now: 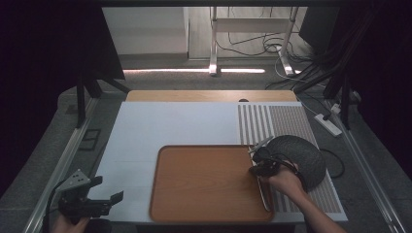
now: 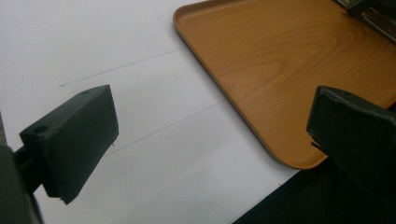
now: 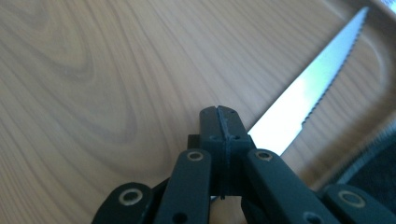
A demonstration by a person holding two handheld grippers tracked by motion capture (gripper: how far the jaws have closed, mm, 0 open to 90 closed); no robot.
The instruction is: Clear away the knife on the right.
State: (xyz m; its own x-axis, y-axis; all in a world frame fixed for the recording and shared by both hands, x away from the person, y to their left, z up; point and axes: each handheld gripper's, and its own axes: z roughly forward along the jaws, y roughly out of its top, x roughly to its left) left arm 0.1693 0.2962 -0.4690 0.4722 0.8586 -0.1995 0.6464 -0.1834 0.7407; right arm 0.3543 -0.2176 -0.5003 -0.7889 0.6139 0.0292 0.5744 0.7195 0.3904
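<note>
Surface (image 1: 160, 126): white sheet over most of it, striped mat (image 1: 286, 121) along the right side, bare wood strip at the far edge.

Tray (image 1: 204, 184): wooden, rounded corners, sits on the near half of the white sheet, right edge against the striped mat. In the left gripper view its near corner (image 2: 280, 93) runs almost to the surface edge.

Dark round mat (image 1: 303, 158): textured, lies on the striped mat just beside the tray's right edge (its rim shows as a blurred dark edge at lower right in the right gripper view).

Left gripper (image 1: 104, 191): held at the near-left corner, over the white sheet, well apart from the tray. Fingers (image 2: 74, 135) spread wide, nothing between them.

Right gripper (image 1: 260, 162): at the tray's right edge, hand (image 1: 284, 180) behind it. Fingers (image 3: 219, 123) pressed fully together in the right gripper view; the knife blade comes out from just behind them, so they look clamped on it (actual contact point is hidden by the fingers).

Knife (image 3: 308, 100): serrated steel blade, lies low over the tray's wood near its right rim, tip pointing away from the gripper. In the high view it's a thin bright strip (image 1: 265, 196) along the tray's right edge, too small for detail.
</note>
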